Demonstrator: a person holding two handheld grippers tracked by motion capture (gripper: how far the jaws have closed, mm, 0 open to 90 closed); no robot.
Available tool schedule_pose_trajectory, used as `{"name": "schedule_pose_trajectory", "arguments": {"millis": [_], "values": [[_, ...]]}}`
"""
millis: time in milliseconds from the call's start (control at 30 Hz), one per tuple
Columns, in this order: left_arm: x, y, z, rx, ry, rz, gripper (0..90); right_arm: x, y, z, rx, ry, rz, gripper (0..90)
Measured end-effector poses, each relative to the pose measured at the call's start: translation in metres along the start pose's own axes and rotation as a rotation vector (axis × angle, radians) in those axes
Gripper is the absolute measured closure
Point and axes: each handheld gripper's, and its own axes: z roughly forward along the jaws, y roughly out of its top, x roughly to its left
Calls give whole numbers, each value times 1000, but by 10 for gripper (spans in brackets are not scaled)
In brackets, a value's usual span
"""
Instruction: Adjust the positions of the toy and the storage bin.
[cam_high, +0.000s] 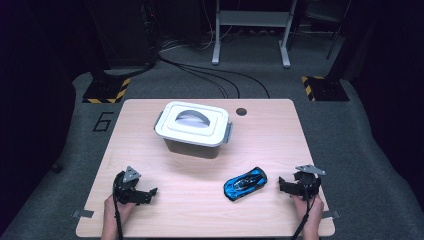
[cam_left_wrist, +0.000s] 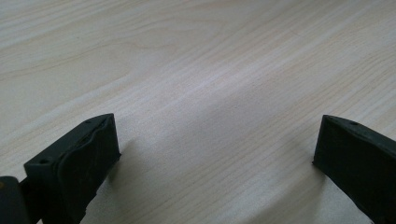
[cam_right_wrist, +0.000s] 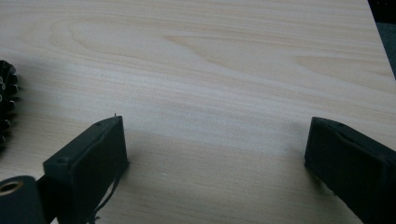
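Note:
A blue and black toy car (cam_high: 245, 183) lies on the wooden table (cam_high: 150, 165), front right of the middle. Behind it, near the table's middle, stands a grey box with a white handled lid (cam_high: 193, 128) shut on it. My left gripper (cam_high: 145, 195) rests near the front left, open, with only bare wood between its jaws (cam_left_wrist: 215, 140). My right gripper (cam_high: 286, 186) sits at the front right, just right of the car, also open over bare wood (cam_right_wrist: 215, 140). A black toothed edge (cam_right_wrist: 5, 105), probably the car's wheel, peeks in at the left of the right gripper view.
A round cable hole (cam_high: 241, 111) lies near the table's far edge. Beyond the table are floor cables (cam_high: 215, 75), stand bases with yellow-black tape (cam_high: 106, 91), and a metal frame (cam_high: 250, 30). The table's right edge (cam_right_wrist: 380, 42) is close in the right gripper view.

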Motion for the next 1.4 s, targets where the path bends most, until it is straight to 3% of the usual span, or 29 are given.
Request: {"name": "schedule_pose_trajectory", "arguments": {"millis": [1033,1267,1400], "values": [[0,0,-1,12,-3,-4,4,-2,0,-1,5,16,-15,74],[0,0,-1,3,5,-2,4,-1,1,-7,-1,83,9,112],[0,0,-1,8,3,0,4,10,7,-19,-24,133,1,158]]}}
